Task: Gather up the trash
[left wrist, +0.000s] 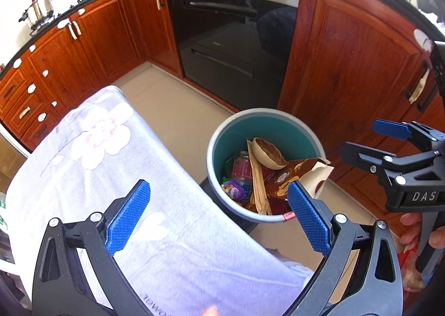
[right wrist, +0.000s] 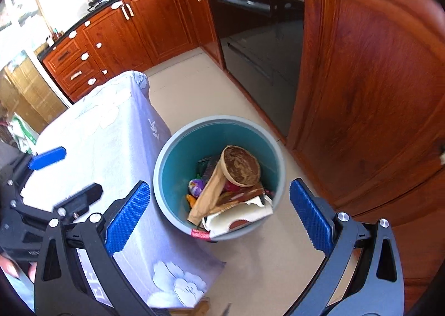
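— Bin (right wrist: 167, 165) stood on the floor beside the table (left wrist: 116, 165), near the oven (left wrist: 230, 46)?

— Yes. It held a bowl (right wrist: 241, 167), a paper bag (right wrist: 207, 196), a torn carton (right wrist: 242, 217) and a bottle (left wrist: 242, 170).

— And the tools?

— Both had jaws spread wide with nothing between the pads. Left gripper (left wrist: 218, 217) hung over the table's near edge; right gripper (right wrist: 219, 217) hung over the bin.

— Anything touching the trash?

— No, both were apart from it.
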Tool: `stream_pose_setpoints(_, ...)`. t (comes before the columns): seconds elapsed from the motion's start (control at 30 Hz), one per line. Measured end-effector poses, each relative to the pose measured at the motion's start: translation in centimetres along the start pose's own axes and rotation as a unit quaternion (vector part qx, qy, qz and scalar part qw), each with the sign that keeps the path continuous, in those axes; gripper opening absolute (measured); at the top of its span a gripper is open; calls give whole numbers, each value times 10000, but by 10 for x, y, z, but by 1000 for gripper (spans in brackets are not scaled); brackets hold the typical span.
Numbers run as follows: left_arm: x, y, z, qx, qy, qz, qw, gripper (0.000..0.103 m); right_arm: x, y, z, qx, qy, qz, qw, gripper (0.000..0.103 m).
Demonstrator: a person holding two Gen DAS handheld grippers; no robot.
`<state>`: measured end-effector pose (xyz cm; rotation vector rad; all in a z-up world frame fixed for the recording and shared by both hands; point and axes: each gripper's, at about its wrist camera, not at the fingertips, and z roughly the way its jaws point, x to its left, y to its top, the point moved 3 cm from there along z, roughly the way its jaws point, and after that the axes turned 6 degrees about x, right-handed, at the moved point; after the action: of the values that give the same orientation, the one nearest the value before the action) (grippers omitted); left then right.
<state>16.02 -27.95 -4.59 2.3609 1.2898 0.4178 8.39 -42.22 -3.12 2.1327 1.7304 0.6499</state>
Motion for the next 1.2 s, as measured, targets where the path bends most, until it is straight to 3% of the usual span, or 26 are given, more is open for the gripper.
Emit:
stream_pose_setpoints(0.17,5,-18,-21,-112,-11,-101,9999,99,13,-18,-25,-195,-249,-247,9992,97)
stream_pose_setpoints(0.43,20,-49,-52,-309,31,-462,9984,99,32,-49,-51,-276,-289,-493,9980,97)
stream_pose_setpoints(0.77,34,-79,-70,-391,254,-783,9958,99,55,-81,-51,-134,-286,-801,9963,97)
stream_pose_setpoints(1.2,36,-85,-73,-383,305,-825,9954,99,67,-86,-49,-63,-354,-994,9944,97)
